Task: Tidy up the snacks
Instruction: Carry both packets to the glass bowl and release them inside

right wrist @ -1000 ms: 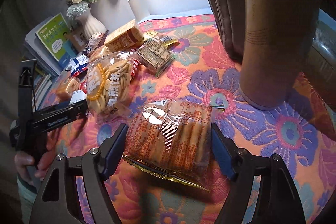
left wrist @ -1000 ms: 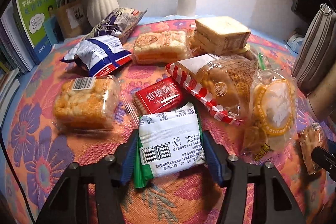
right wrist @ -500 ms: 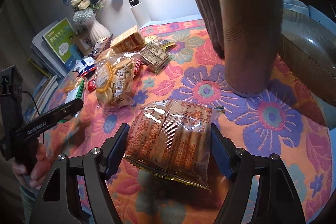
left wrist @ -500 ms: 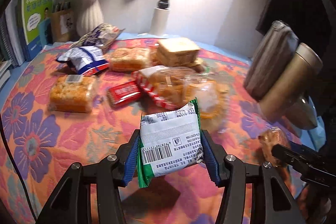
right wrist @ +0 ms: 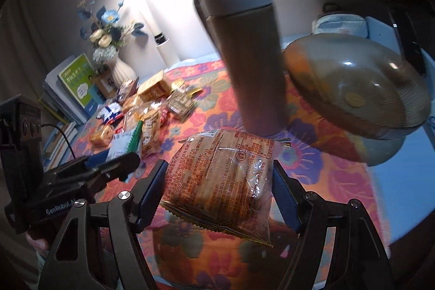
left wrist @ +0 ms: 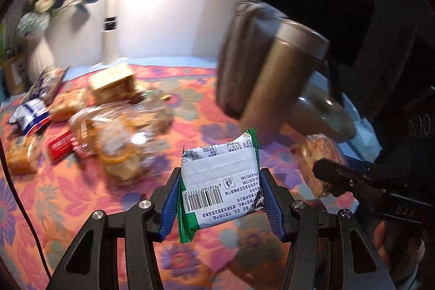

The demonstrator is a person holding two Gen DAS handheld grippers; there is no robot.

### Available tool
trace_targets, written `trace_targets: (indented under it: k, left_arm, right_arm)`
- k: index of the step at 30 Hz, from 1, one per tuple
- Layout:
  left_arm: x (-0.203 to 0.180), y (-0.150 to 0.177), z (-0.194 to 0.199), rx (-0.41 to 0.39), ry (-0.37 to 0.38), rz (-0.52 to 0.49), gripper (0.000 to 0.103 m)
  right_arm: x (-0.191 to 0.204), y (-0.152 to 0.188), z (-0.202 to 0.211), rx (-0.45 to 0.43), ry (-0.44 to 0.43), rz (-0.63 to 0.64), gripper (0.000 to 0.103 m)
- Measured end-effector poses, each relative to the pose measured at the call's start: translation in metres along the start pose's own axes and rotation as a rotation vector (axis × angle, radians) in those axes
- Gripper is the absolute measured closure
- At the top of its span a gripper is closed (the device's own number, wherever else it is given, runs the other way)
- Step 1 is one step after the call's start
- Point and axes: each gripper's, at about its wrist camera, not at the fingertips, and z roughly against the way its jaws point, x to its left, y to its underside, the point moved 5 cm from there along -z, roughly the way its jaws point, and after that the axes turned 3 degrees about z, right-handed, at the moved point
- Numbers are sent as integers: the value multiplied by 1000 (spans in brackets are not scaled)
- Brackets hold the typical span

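Both packets have come up off the worktop [left wrist: 54, 197] since a second ago, and our view has swung toward the bowl [right wrist: 359, 89] at the right. Most snacks [left wrist: 114, 132] lie unsorted at the left of the frame, so we judge the job barely begun. Our left claw [left wrist: 220, 197] is clenched on the green-and-white packet [left wrist: 220, 181], low centre. Our right claw [right wrist: 217, 192] grips the orange biscuit packet [right wrist: 223, 175], wider, beside the flask [right wrist: 250, 59].
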Motion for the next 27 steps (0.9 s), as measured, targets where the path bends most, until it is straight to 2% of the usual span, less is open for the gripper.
trace_targets:
  k: [6, 12, 16, 20, 27]
  left_arm:
    - [-69, -10, -9, 7, 100, -101, 49]
    - [-140, -28, -26, -5, 167, -192, 49]
    - [-174, -42, -43, -22, 147, -214, 49]
    - [-198, -59, -63, -27, 129, -198, 49]
    - [-222, -76, -102, 6, 110, -181, 49]
  right_arm:
    - [-46, -17, 33, -78, 73, -62, 30]
    - [-104, -38, 54, -141, 161, -141, 30]
    - [-144, -53, 60, -162, 189, -213, 30]
    - [-176, -66, 56, -166, 170, -280, 30]
    - [-199, -79, 42, -153, 179, -314, 30]
